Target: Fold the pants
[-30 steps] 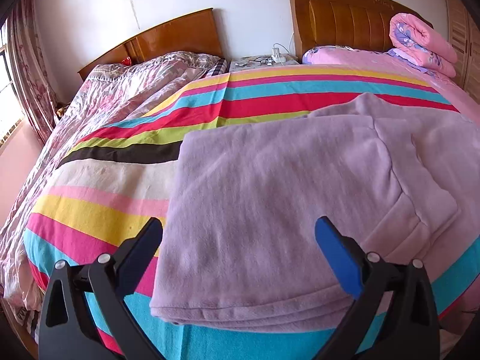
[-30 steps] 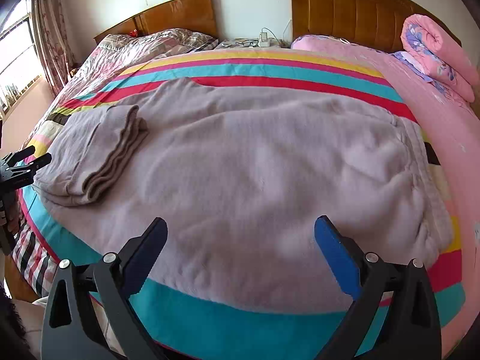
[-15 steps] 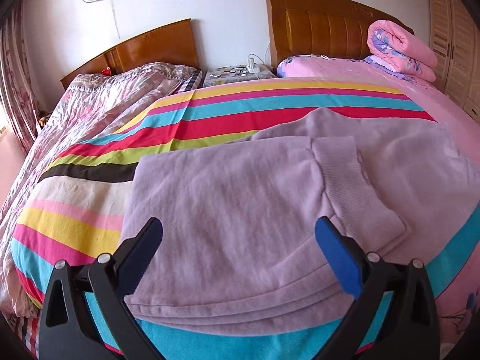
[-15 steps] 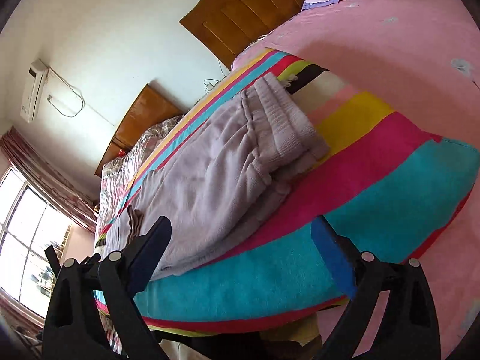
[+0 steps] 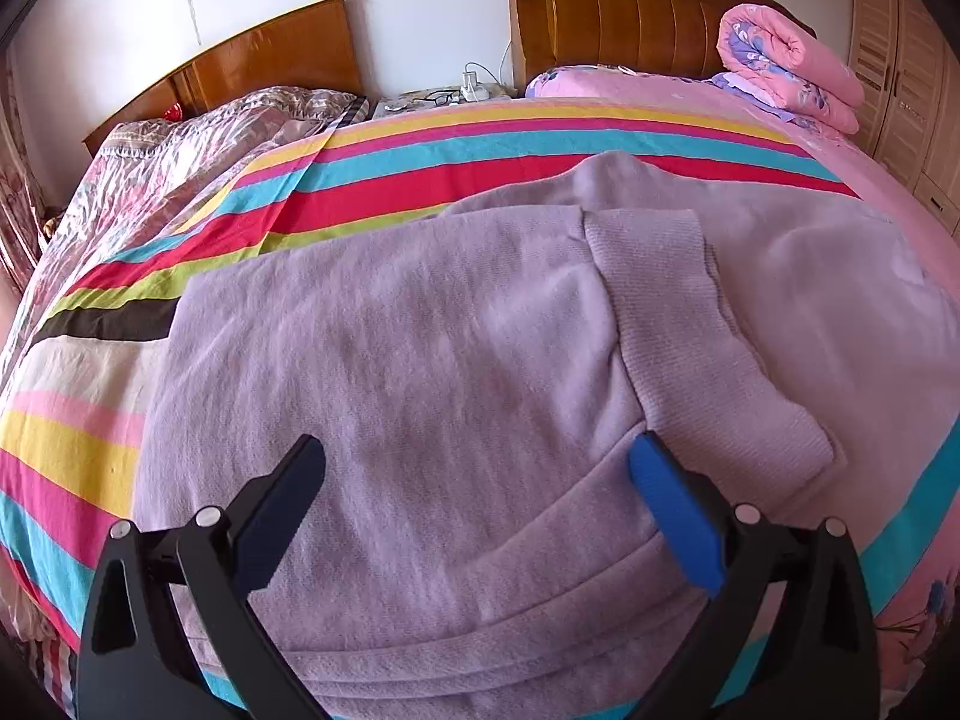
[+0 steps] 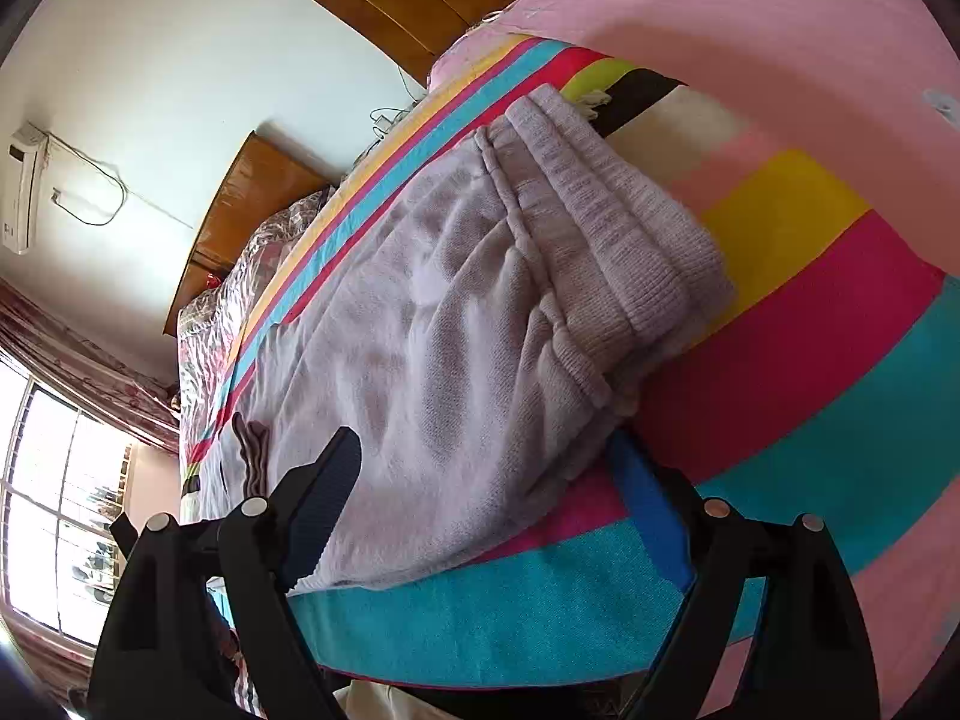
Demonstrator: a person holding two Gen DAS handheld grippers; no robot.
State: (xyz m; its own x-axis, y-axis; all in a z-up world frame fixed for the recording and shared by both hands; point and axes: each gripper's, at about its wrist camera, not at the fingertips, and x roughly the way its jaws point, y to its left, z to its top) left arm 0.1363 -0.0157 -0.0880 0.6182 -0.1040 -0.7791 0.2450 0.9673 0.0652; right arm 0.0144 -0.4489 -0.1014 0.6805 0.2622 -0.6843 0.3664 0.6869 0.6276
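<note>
A striped blanket covers the bed, a rolled pink quilt by the headboard.

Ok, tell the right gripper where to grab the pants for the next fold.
Take the pants at the ribbed waistband, at its near corner. Come in low from the bed's edge: the layers there hang slightly over the striped sheet, so one finger of the open right gripper could probably slip underneath.

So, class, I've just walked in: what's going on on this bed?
A person with a gripper in each hand is folding lilac pants on a striped bedspread. The leg end, ribbed cuffs included, already lies folded over the rest. The left gripper hovers open above that folded part. The right gripper, tilted and open, sits at the near edge by the ribbed waistband, holding nothing.
</note>
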